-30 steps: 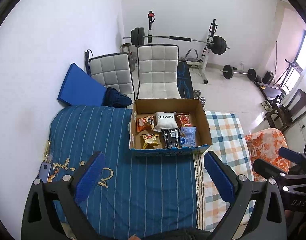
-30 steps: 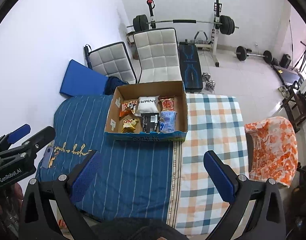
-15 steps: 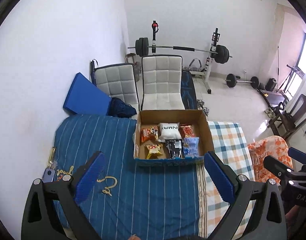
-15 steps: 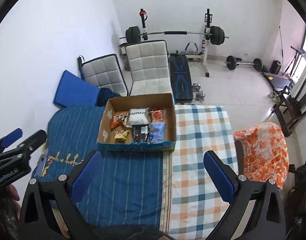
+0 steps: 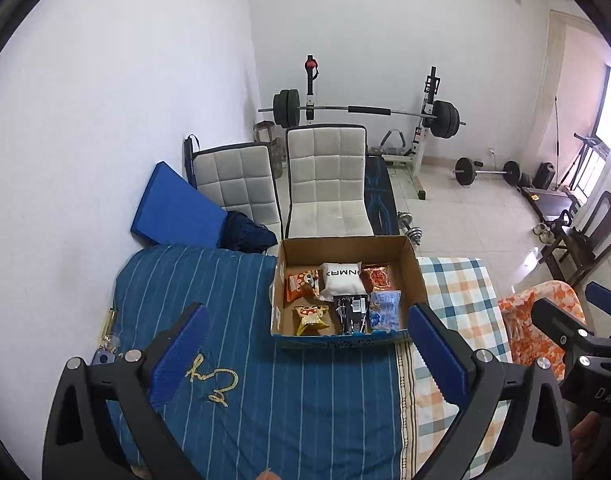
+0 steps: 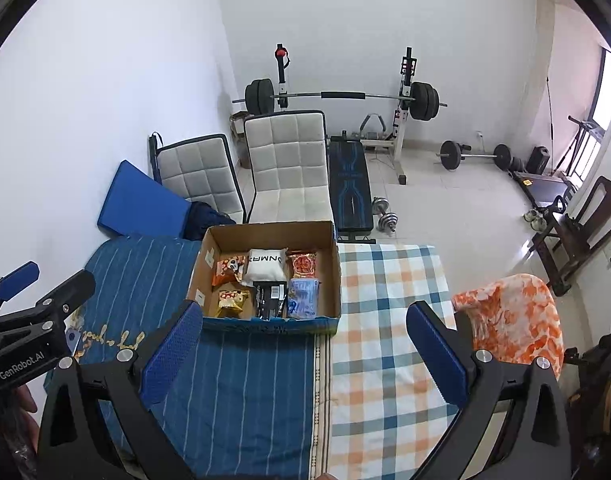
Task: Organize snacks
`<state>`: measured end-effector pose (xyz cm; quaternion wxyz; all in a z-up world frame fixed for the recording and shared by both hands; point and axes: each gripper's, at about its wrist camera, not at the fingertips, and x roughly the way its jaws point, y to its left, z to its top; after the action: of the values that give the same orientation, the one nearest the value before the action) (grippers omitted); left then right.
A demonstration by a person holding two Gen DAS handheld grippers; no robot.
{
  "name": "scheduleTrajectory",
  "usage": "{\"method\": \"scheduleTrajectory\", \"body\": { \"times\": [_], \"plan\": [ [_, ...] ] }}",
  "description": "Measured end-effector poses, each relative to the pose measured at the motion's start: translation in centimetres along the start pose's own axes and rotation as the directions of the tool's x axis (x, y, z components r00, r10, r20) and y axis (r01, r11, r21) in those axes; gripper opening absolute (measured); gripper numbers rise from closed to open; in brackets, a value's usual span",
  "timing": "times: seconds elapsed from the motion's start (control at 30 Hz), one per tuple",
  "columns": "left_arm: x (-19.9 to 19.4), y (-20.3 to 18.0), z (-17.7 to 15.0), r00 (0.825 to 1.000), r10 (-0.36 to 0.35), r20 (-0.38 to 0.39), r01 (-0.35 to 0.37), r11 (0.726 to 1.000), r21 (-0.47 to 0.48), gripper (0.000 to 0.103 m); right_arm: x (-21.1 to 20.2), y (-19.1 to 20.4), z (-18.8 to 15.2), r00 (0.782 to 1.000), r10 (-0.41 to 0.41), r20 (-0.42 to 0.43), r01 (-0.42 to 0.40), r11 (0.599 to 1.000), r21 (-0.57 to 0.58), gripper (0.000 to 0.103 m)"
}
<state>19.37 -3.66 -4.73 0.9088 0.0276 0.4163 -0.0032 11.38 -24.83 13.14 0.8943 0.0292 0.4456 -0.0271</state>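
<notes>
Six snacks: lie packed in the cardboard box (image 5: 347,288) on the counter (image 5: 289,400).
Change: both views sit higher and farther back than a second ago.
Left gripper (image 5: 303,356): fingers spread, empty.
Right gripper (image 6: 305,354): fingers spread, empty.
Meaning: packing looks finished.

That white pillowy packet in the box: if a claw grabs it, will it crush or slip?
The white packet looks puffed, so it is probably light and would dent under a squeeze. Its smooth wrapper may slip. It overlaps neighbouring snacks in the cardboard box, so lifting could nudge them.
</notes>
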Motion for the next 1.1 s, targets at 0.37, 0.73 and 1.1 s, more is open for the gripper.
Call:
{"method": "scheduleTrajectory", "body": {
  "times": [0.37, 0.73, 1.1],
  "plan": [
    [-0.07, 0.02, -0.08, 1.0, -0.006, -0.006, 0.006, 1.0, -0.003, 0.101, -0.16, 0.08, 0.17, 1.0, 0.004, 0.007, -0.004, 1.0, 0.0, 0.103],
    [0.36, -0.29, -0.48, 1.0, -0.017, -0.026, 0.016, 1.0, -0.013, 0.103, 0.11, 0.13, -0.02, 1.0, 0.003, -0.005, -0.003, 1.0, 0.005, 0.103],
    [0.66, -0.09, -0.77, 1.0, -0.01, -0.027, 0.009, 1.0, -0.025, 0.103, 0.56, -0.17, -0.42, 1.0, -0.011, -0.009, 0.011, 1.0, 0.007, 0.103]
  ]
}}
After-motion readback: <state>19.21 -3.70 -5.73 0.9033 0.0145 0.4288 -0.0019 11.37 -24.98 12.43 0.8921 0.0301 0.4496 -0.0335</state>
